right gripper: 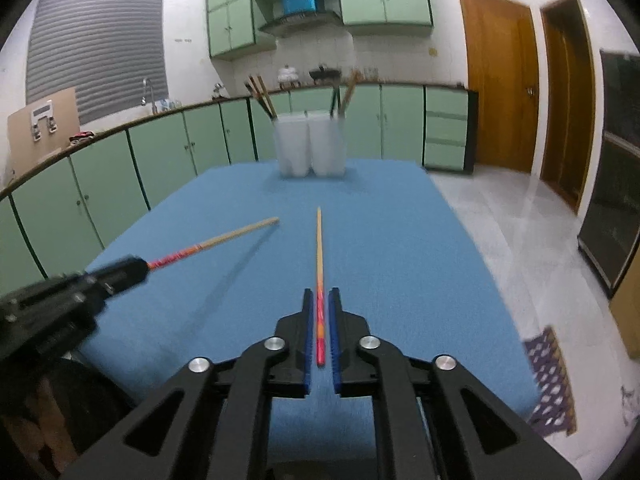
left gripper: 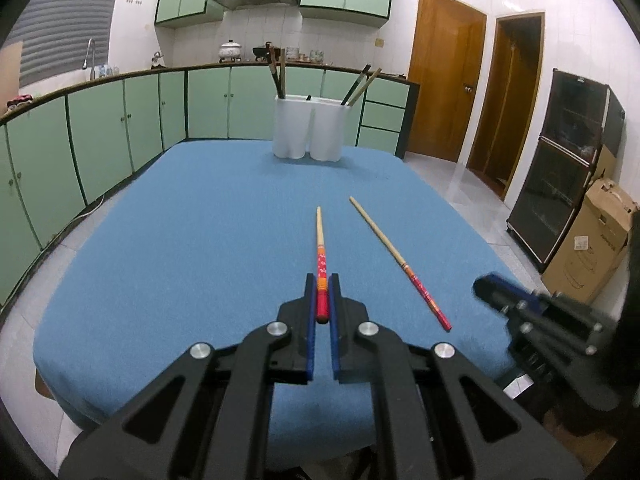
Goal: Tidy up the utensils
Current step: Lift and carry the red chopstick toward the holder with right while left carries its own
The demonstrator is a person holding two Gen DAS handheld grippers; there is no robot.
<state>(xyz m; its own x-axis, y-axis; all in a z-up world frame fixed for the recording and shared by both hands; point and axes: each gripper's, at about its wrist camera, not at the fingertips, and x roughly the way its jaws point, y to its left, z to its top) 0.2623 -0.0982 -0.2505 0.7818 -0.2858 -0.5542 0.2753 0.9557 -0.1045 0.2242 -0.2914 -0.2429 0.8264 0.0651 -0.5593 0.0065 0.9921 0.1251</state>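
Observation:
Two red-handled bamboo chopsticks are over a blue table. My left gripper (left gripper: 322,280) is shut on the red end of one chopstick (left gripper: 320,248); in the right wrist view that chopstick (right gripper: 224,238) is lifted above the cloth, casting a shadow. The other chopstick (left gripper: 396,258) lies on the table to its right. In the right wrist view my right gripper (right gripper: 320,294) has its blue fingers close on both sides of this chopstick (right gripper: 319,264); a narrow gap shows. A white two-cup holder (left gripper: 308,128) (right gripper: 310,144) with several chopsticks stands at the far edge.
The blue table (left gripper: 200,240) (right gripper: 400,260) has open tiled floor to its right. Green cabinets (left gripper: 100,132) run along the left and back. A cardboard box (left gripper: 592,240) and a dark cabinet (left gripper: 560,168) stand at the right. A patterned mat (right gripper: 552,376) lies on the floor.

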